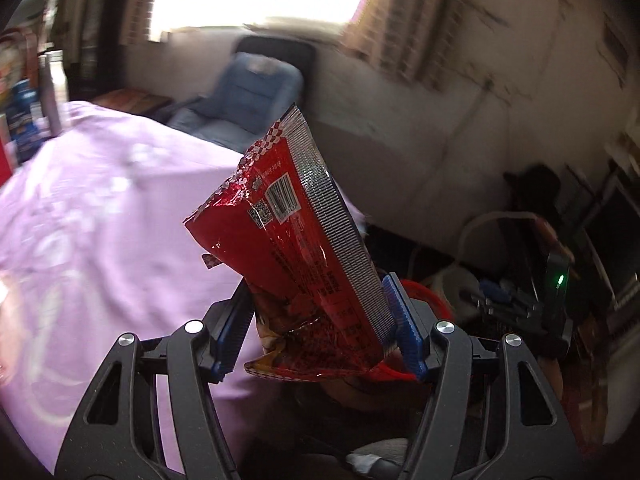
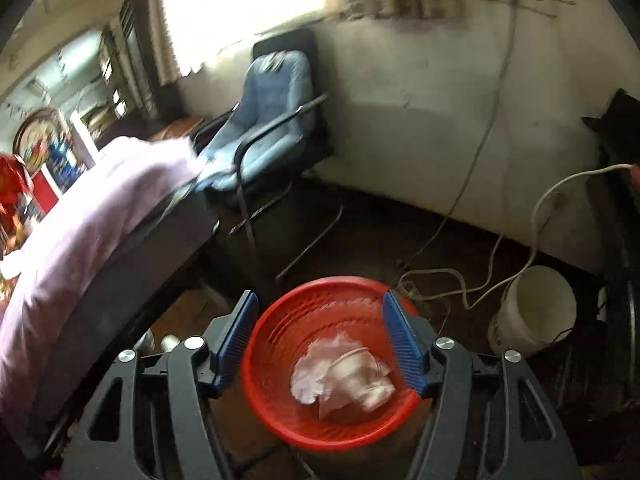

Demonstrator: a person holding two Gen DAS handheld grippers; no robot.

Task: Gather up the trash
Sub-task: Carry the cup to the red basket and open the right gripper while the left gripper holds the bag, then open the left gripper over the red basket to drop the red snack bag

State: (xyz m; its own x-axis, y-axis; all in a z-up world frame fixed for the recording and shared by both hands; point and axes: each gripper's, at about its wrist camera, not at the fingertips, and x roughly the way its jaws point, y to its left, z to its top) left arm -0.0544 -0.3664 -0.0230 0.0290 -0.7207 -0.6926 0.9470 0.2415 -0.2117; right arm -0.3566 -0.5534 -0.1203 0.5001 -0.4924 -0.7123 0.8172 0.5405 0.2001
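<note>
The left tool (image 1: 320, 320) is squeezed shut on one red snack bag (image 1: 296, 248). The bag sticks up toward 12 o'clock, out past the edge of the pink cloth (image 1: 100, 208) on the tabletop. The right tool (image 2: 320, 336) holds nothing, and its two blue sides are spread wide. It hangs right over the red basket (image 2: 280, 412) on the floor.

I think the job now is to drop the bag in the basket. To do it well, bring the left tool over the middle of the basket, tip the bag down, then let go — not too early, or it may miss. The right tool should move away toward 3 o'clock first.

Count: one snack bag, one red basket, one lump of white trash (image 2: 344, 376) already inside, one white bucket (image 2: 532, 312) at 3 o'clock, one blue chair (image 2: 272, 120) at 12 o'clock — and two tools.
</note>
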